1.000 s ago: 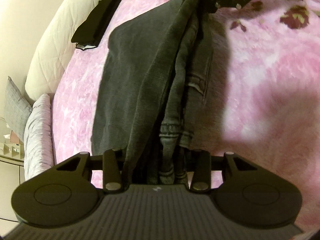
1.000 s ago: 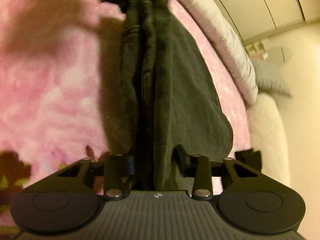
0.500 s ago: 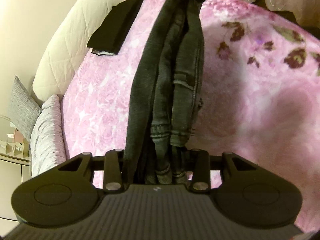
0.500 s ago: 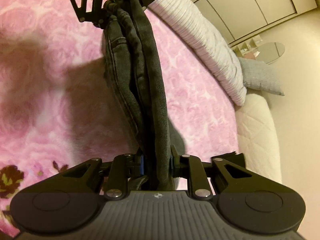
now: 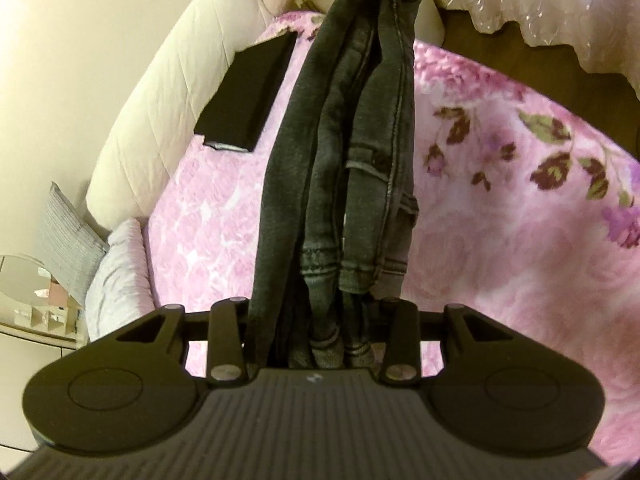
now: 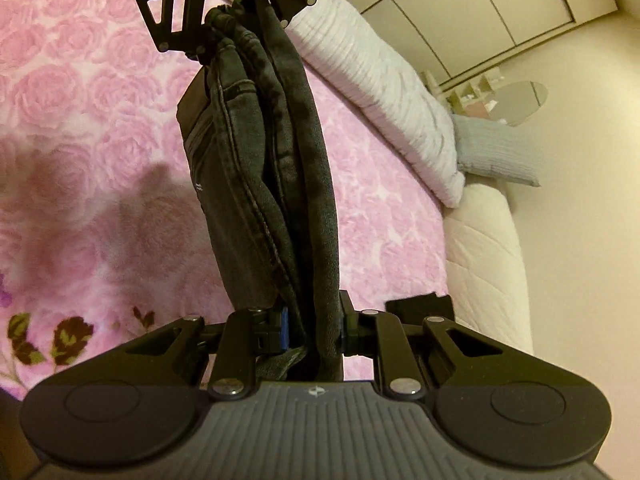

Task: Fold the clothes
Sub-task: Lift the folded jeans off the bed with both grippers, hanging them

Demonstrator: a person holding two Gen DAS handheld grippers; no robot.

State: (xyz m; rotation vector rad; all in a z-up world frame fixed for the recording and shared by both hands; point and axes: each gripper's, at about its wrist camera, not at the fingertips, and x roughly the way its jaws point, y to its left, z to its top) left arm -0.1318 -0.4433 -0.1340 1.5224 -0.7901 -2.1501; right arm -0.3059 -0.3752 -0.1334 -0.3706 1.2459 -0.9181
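Dark grey denim jeans (image 5: 344, 168) bunched lengthwise, hanging clear above the pink floral bed blanket (image 5: 520, 216), long axis running straight between left gripper (image 5: 316, 340) and right gripper (image 6: 316, 328), fingers of both pinching opposite ends, neither nearer.

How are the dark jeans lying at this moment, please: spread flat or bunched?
Bunched: the jeans hang gathered lengthwise between both grippers, above the pink bedspread.

Open pink bedspread (image 5: 500, 240) right of jeans (image 5: 360, 184); folded black garment (image 5: 250, 96) left.
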